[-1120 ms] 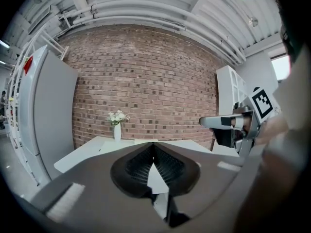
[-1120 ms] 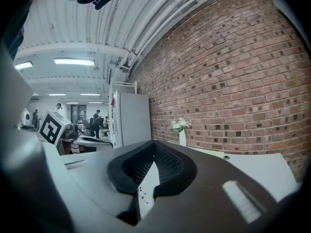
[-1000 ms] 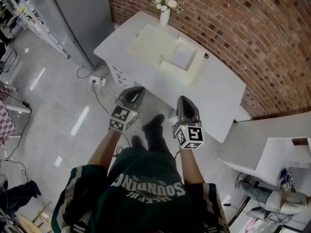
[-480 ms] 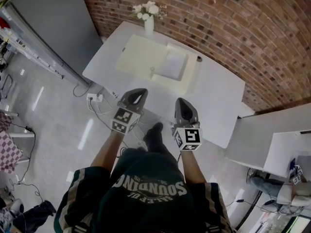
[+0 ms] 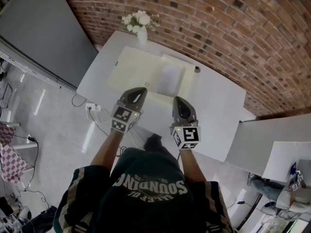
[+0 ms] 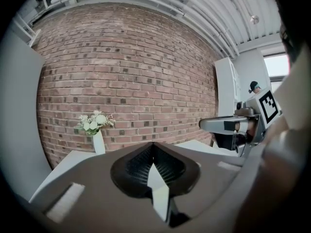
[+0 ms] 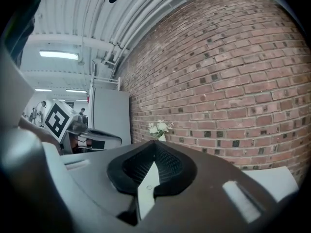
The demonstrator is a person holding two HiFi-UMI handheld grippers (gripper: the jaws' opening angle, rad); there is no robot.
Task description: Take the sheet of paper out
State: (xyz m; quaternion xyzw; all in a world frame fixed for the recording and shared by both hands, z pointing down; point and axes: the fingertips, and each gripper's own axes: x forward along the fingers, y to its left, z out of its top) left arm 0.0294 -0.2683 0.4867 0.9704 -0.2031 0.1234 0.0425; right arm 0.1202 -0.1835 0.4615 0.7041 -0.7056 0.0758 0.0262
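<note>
A white sheet of paper (image 5: 171, 77) lies at the right end of a flat pale cream folder (image 5: 136, 72) on the white table (image 5: 218, 101). Both grippers hang above the table's near edge, short of the folder. My left gripper (image 5: 137, 91) is shut with nothing in it, its jaws meeting at the tip (image 6: 153, 144). My right gripper (image 5: 178, 101) is also shut and empty (image 7: 155, 143). In each gripper view the other gripper shows at the side: the right one (image 6: 228, 125), the left one (image 7: 92, 140). The paper is hidden behind the jaws in both gripper views.
A white vase of flowers (image 5: 141, 25) stands at the table's back left, by the brick wall (image 5: 233, 28). A small dark cylinder (image 5: 197, 69) sits right of the folder. A grey panel (image 5: 39, 33) stands at the left, a white cabinet (image 5: 272, 140) at the right, and a power strip (image 5: 93, 108) on the floor.
The person has walked up to the table. Both shut grippers have moved forward from above the floor to above the table's near edge, and the folder is now closer.
</note>
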